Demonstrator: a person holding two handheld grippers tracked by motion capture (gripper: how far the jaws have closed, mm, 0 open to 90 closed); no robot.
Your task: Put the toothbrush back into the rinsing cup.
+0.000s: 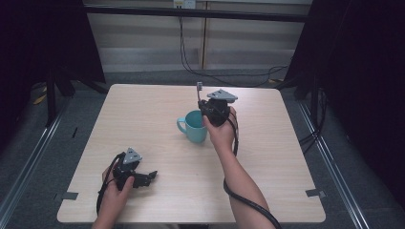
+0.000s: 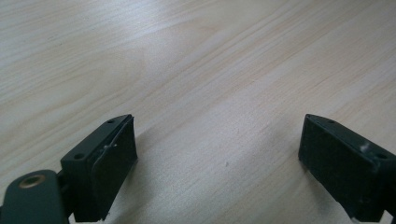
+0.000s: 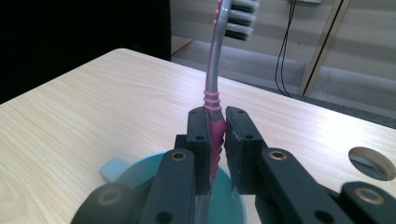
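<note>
Left gripper [image 2: 217, 154] jaws apart, right gripper [image 3: 218, 140] clamped.

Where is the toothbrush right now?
The toothbrush is clamped upright in the right tool, directly above the mug near the table's centre, bristles up.

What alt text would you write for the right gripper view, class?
The right hand-held gripper is shut on a pink and grey toothbrush, bristles up, directly above a teal mug. Beyond lies a pale wooden table with a round hole near its edge.
</note>
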